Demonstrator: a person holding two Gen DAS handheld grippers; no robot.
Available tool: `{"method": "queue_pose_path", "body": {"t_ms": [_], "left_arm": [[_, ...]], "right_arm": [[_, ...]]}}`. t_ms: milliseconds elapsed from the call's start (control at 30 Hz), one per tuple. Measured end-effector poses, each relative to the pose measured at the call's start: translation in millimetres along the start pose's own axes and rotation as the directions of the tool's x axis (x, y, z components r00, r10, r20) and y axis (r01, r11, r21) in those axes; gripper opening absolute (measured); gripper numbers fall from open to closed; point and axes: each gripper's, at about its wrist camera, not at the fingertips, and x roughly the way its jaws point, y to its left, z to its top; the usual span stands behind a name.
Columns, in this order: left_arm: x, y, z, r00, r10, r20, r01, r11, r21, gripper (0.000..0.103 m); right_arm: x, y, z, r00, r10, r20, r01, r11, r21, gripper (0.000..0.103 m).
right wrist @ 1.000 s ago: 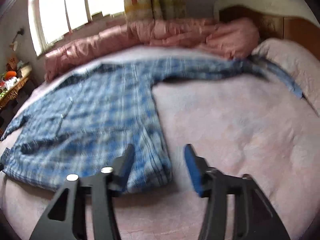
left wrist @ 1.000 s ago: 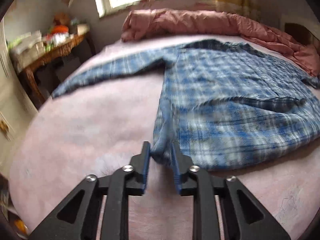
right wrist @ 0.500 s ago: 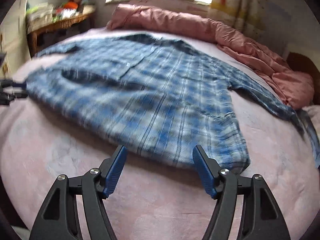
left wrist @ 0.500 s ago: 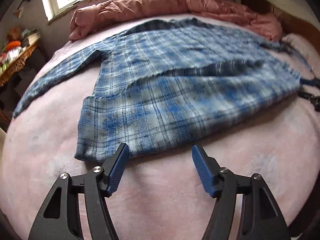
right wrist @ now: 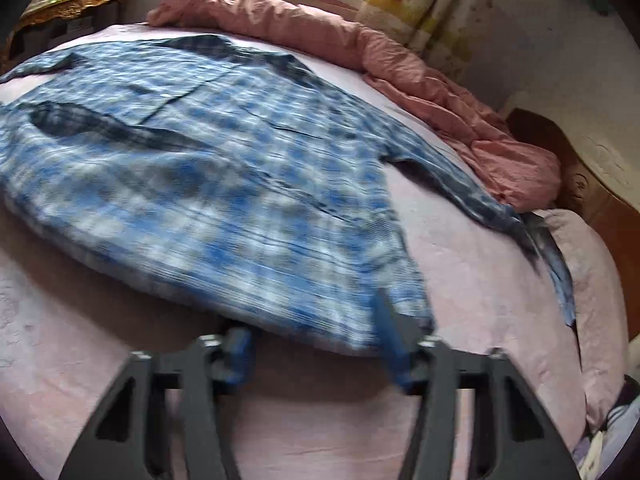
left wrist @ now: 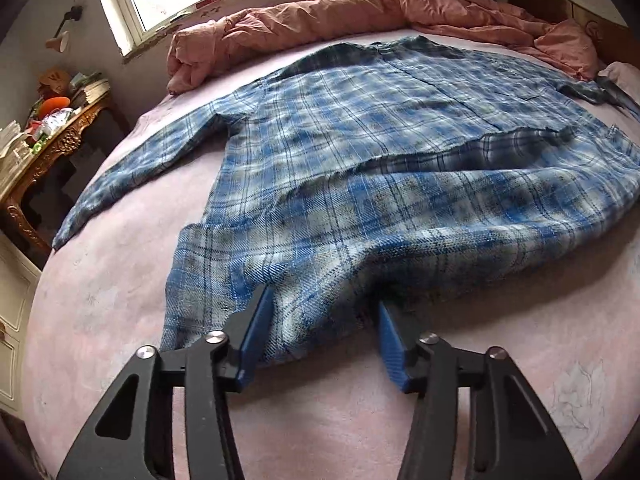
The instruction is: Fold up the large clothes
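One blue plaid shirt lies spread on the pink bed, hem nearest both pairs of fingers. The left gripper has been closing, its two blue fingers straddling a bunched hem fold. The right gripper has likewise been closing around the hem corner; blur hides whether either presses the cloth. One pink quilt lies beyond.

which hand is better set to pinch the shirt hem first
Left, probably. The left tongs have just been closing with a raised hem fold of the plaid shirt between them. The right tongs, also just closing, sit at the hem's corner, but that view is blurred and the fabric looks less centred.
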Motion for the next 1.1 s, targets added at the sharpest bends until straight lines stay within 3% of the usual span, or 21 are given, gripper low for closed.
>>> {"method": "queue_pose_path", "body": {"t_ms": [33,67,167,400,567,633,833,933,1100], "left_arm": [[-0.4,-0.9,-0.2,1.000,0.002,-0.002,-0.002,1.000,0.001,0.036],[-0.9,-1.1,-0.2,1.000,0.000,-0.007,0.000,1.000,0.000,0.024],[-9.2,-0.4,-0.1,1.000,-0.007,0.010,0.007,1.000,-0.006,0.004],[-20.8,23.1,24.5,0.993,-0.108,0.041,0.112,0.988,-0.110,0.002],[-7.3,20.9,65.0,0.996,-0.080,0.038,0.083,0.993,-0.090,0.002],[-4.3,14.1,83.4,0.997,-0.057,0.056,0.060,0.997,-0.050,0.002],[28.9,19.9,139.9,0.998,0.013,0.060,-0.008,0.996,-0.084,0.002],[46.7,24.9,154.7,0.997,0.025,0.075,-0.018,0.995,-0.099,0.002],[75.1,18.1,168.6,0.993,0.071,0.095,-0.065,0.996,-0.066,0.002]], "right_arm": [[3.8,-5.4,-1.0,0.999,0.030,-0.017,-0.030,0.999,0.019,0.015],[5.4,-9.2,-1.2,0.999,0.051,-0.019,-0.050,0.998,0.031,0.012],[-1.8,-14.0,-1.1,0.999,0.049,0.016,-0.049,0.998,0.048,0.006],[-13.6,-32.0,26.8,0.993,0.054,0.108,-0.074,0.978,0.195,0.006],[-7.0,-27.8,69.9,0.993,0.012,0.117,-0.030,0.987,0.156,0.006],[1.0,-31.4,92.4,0.993,0.031,0.116,-0.051,0.983,0.175,0.006],[39.4,-36.1,135.4,0.996,0.021,0.089,-0.045,0.960,0.276,0.006],[65.7,-26.9,150.1,0.996,-0.045,0.075,0.022,0.960,0.278,0.006],[106.6,-22.2,165.7,0.999,-0.014,0.045,0.000,0.952,0.307,0.006]]}}
